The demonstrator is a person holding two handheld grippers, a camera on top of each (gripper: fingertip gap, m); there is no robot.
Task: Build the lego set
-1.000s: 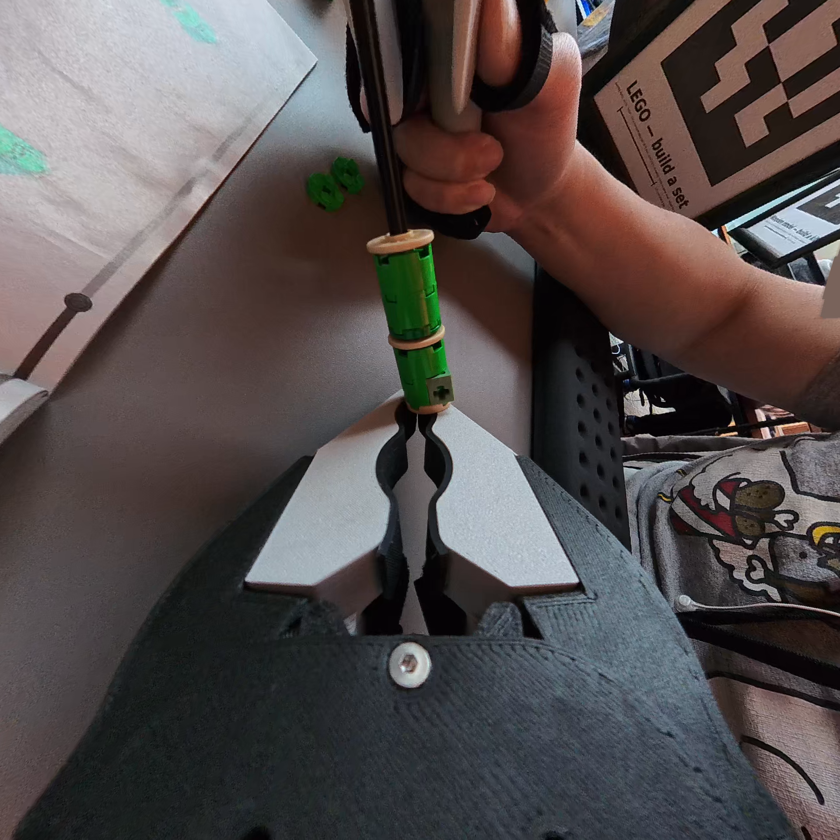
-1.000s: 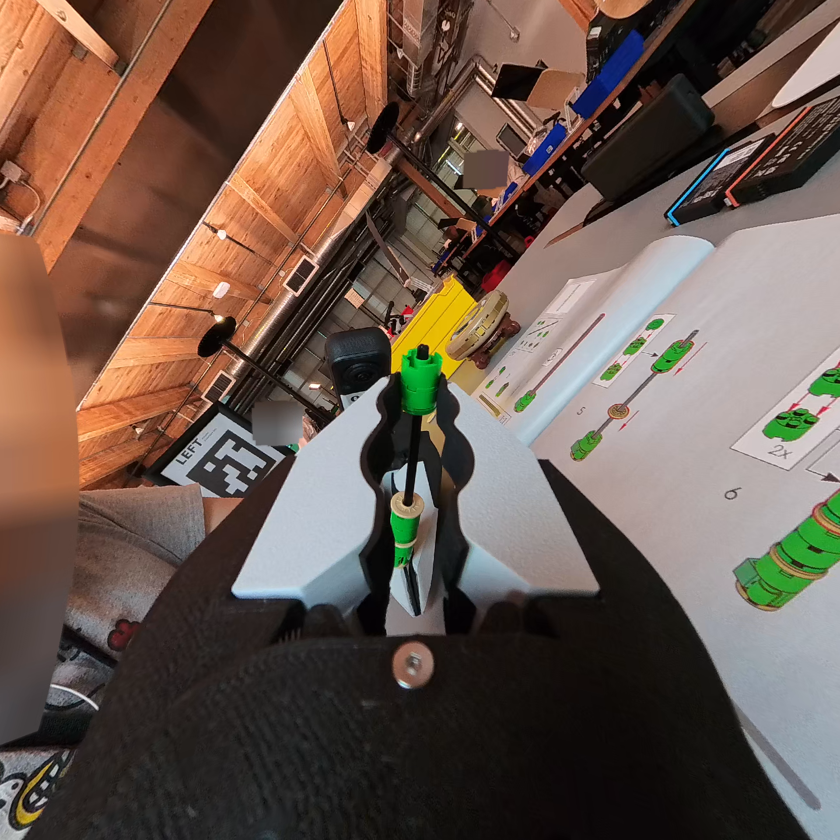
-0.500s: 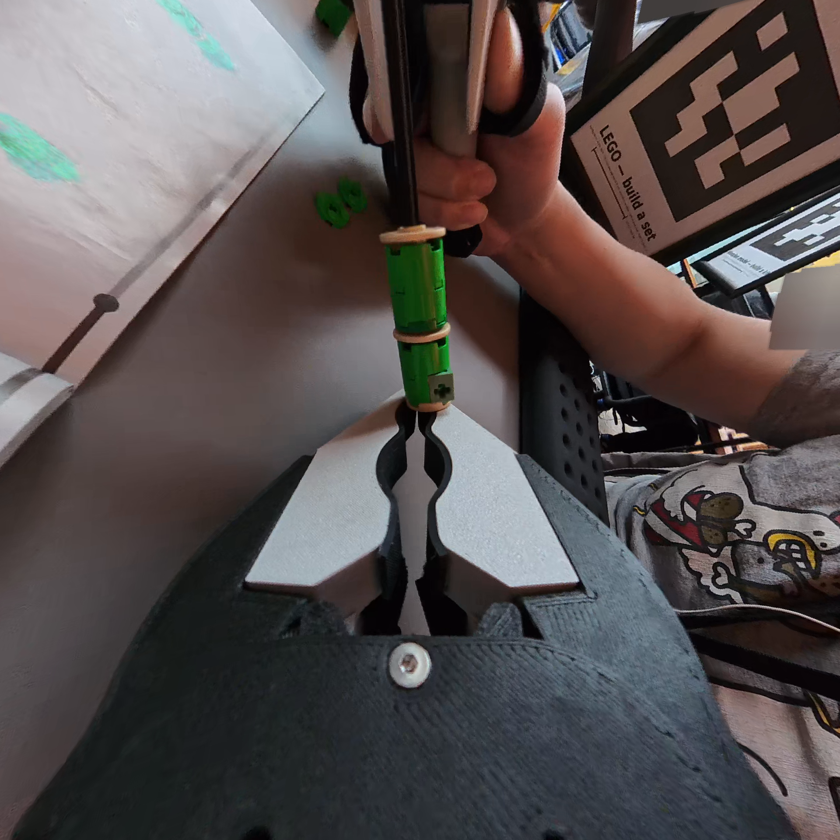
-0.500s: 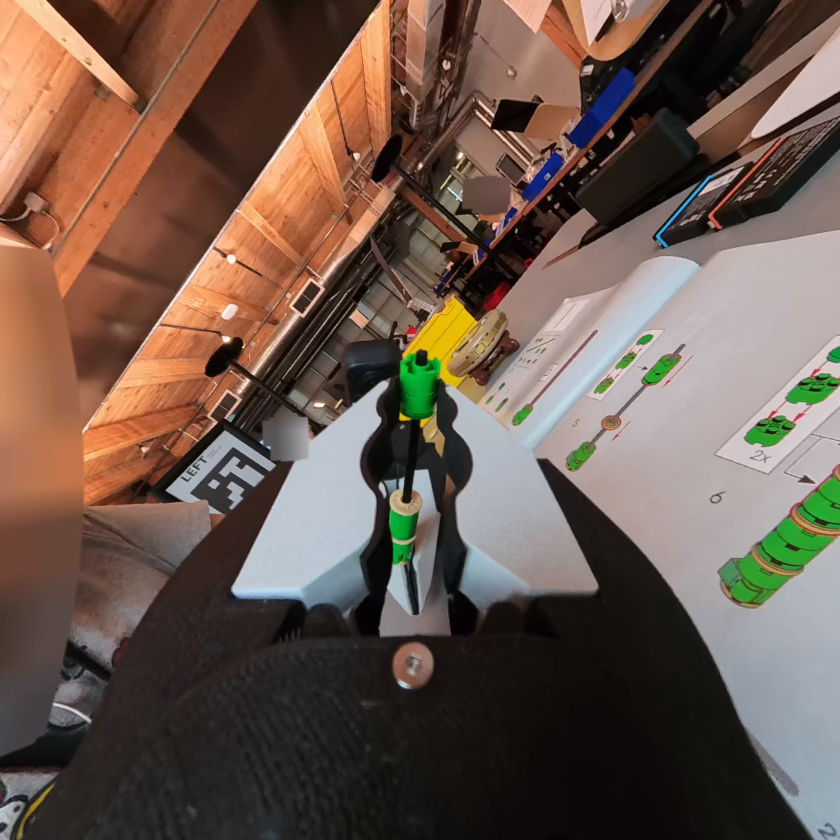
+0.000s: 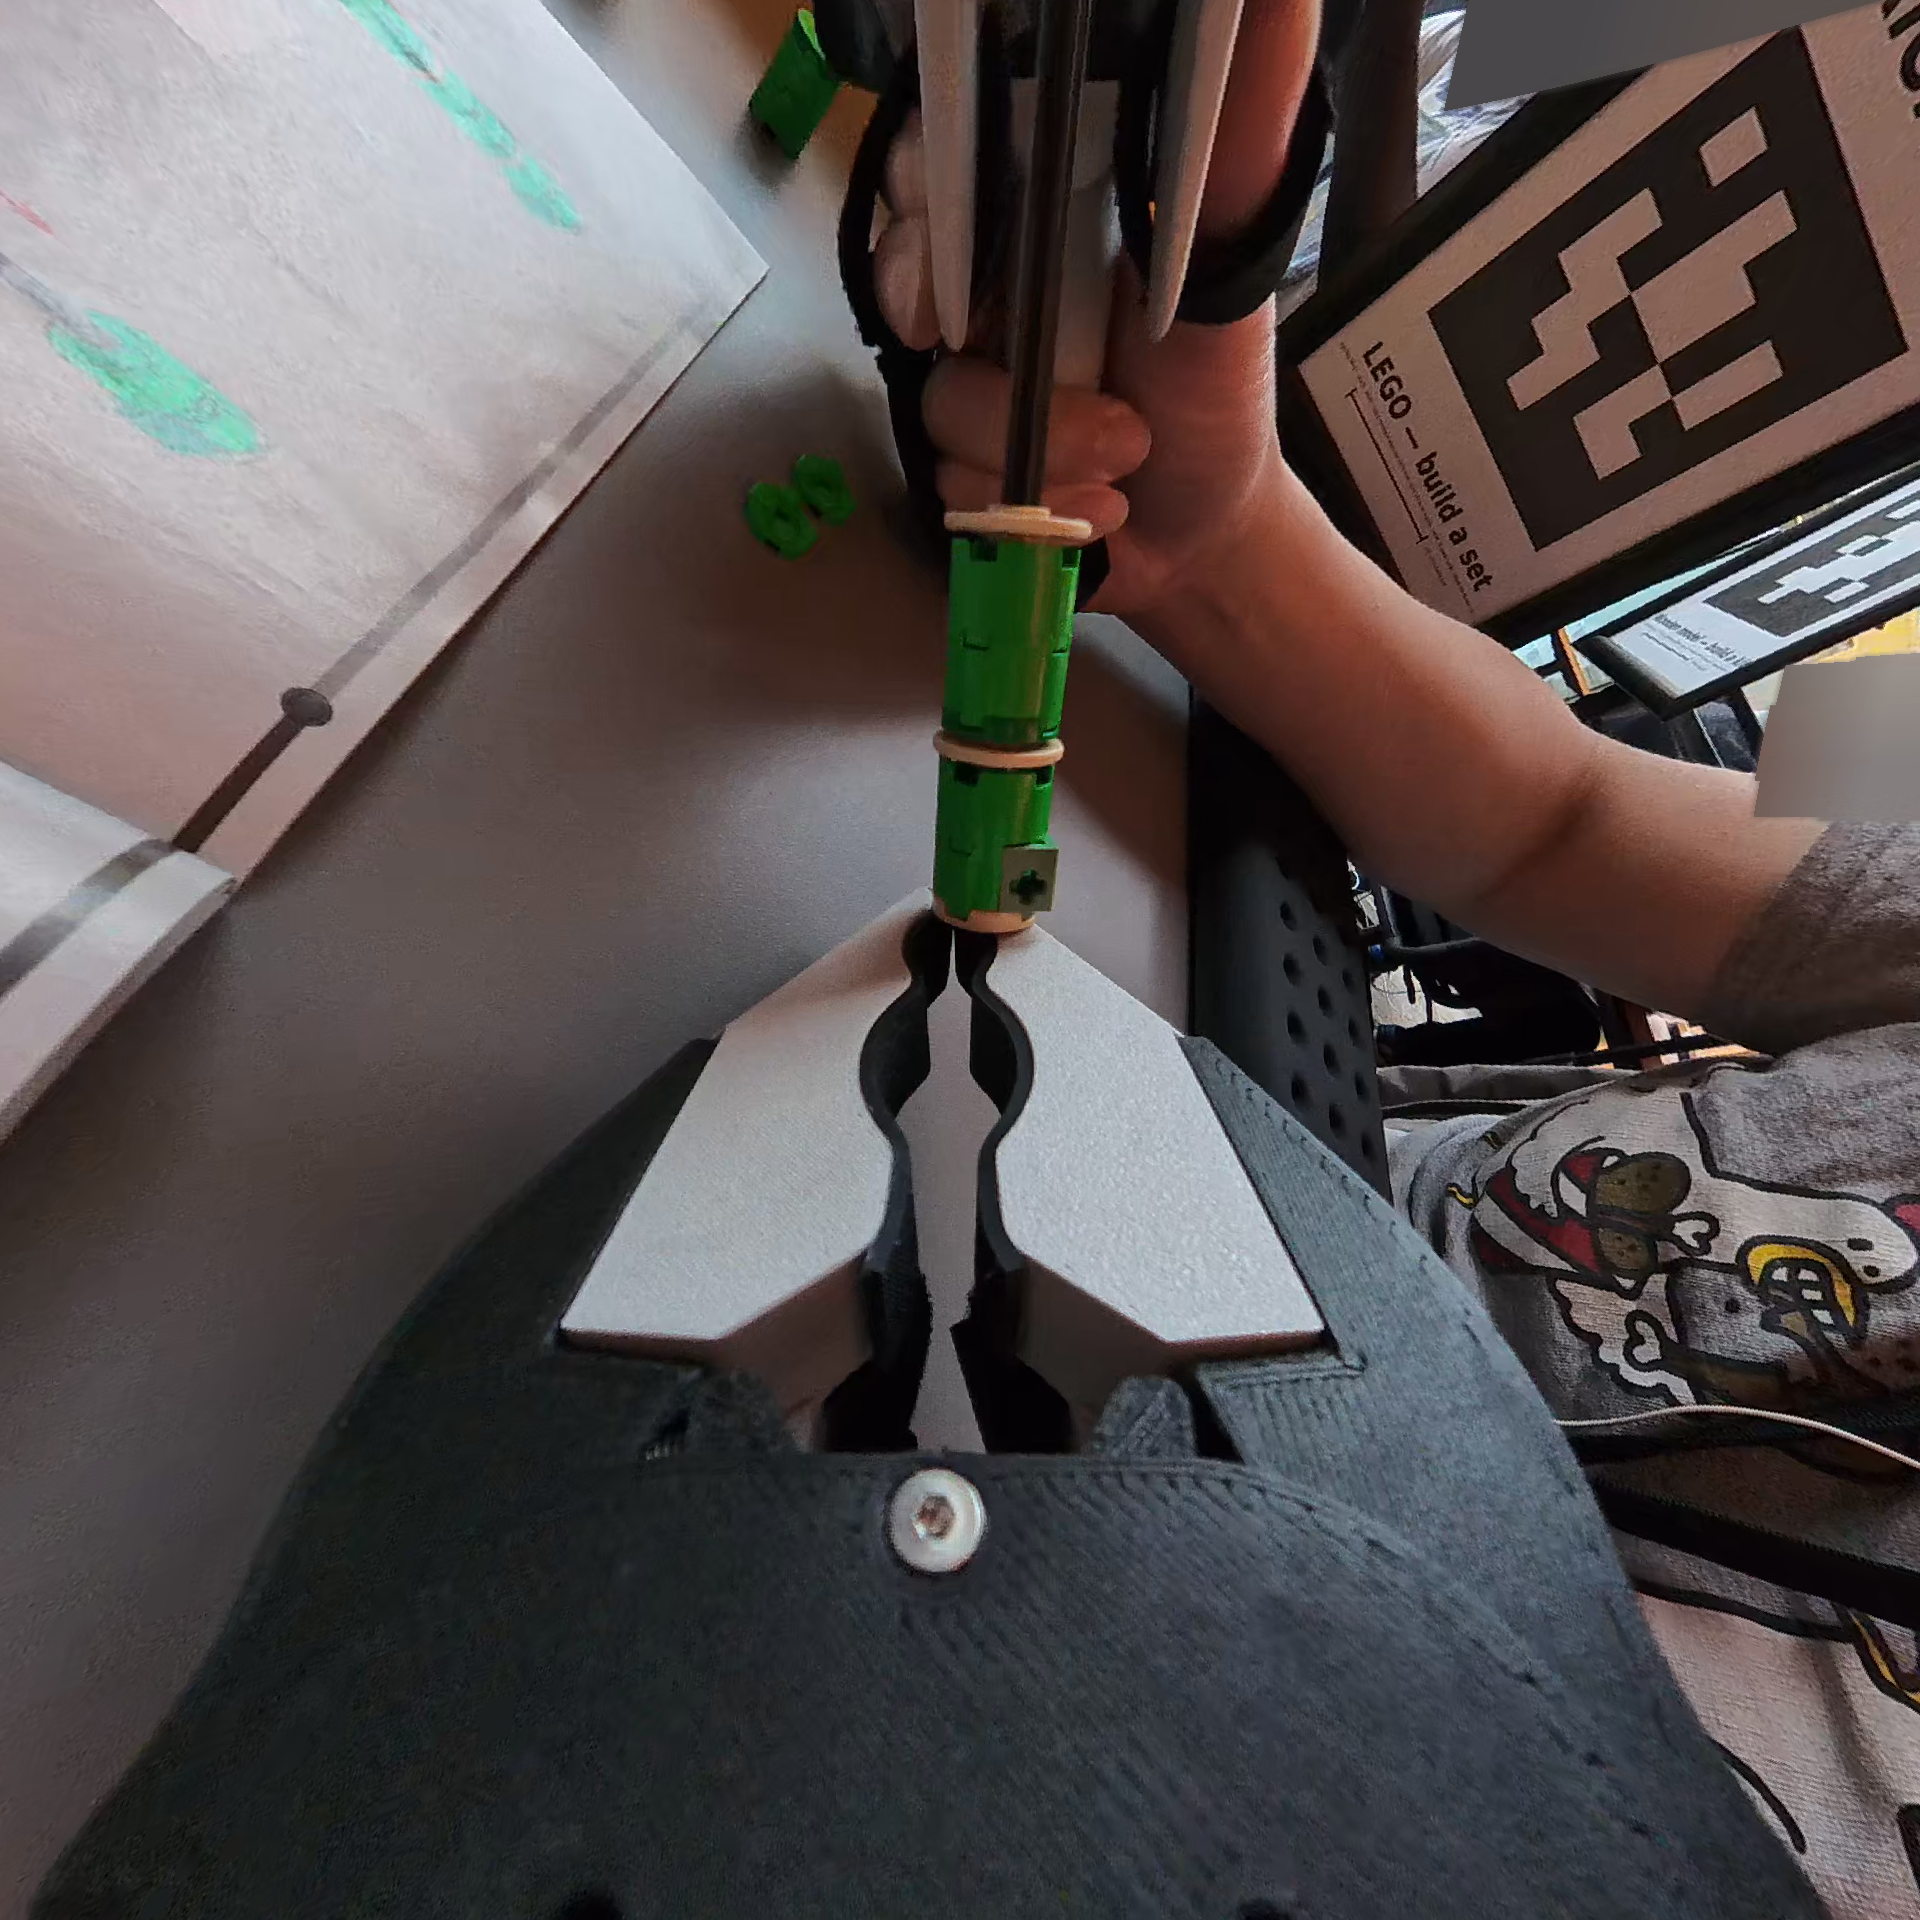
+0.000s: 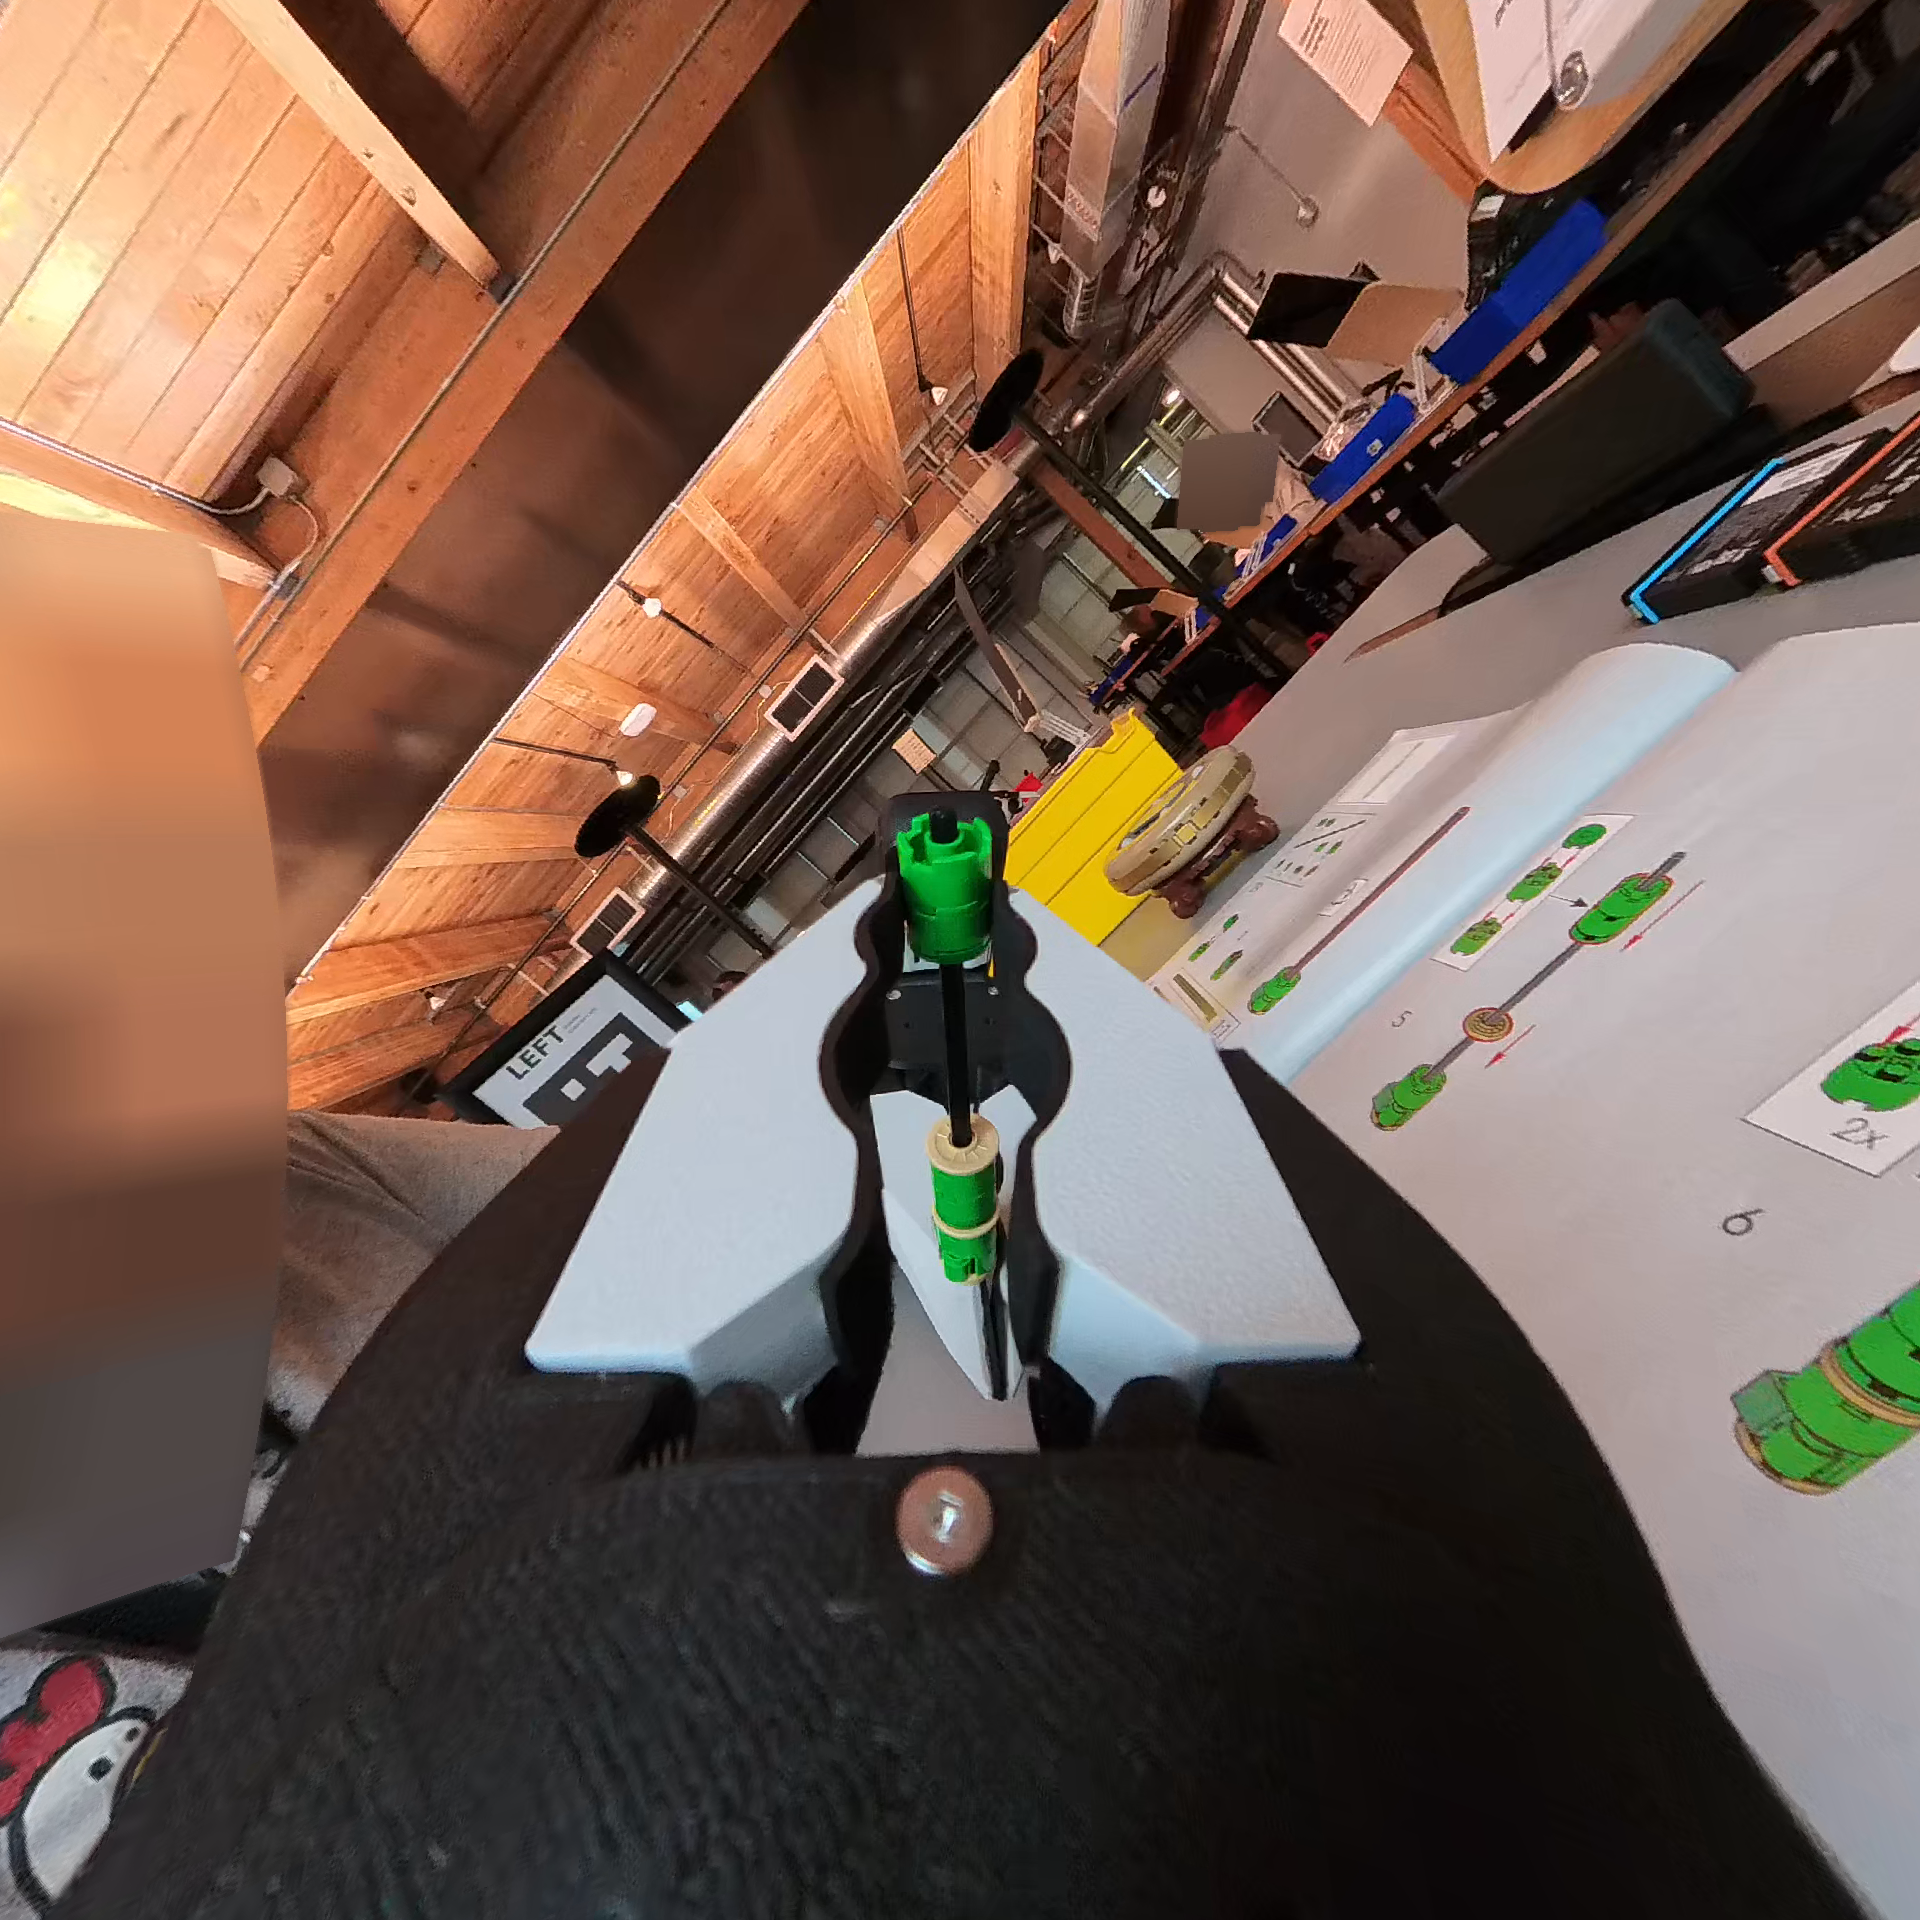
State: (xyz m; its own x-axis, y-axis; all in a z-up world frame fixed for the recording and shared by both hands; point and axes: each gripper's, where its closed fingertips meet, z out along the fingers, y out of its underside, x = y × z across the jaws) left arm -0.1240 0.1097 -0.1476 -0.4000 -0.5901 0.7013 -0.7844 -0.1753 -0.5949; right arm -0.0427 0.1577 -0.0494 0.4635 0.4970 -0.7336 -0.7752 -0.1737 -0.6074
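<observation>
Lego axle [image 5: 1039, 260] threading in hand; our left hand-held gripper [image 5: 961, 925] pinches its base; right hand-held gripper [image 6: 948, 914] clasps the green cylinder [image 6: 943, 902]; next we slide it down.

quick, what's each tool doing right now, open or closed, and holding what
Left tool: closed on the bottom end of the green stack on the black axle.
Right tool: closed on a green round piece at the axle's far end.
</observation>
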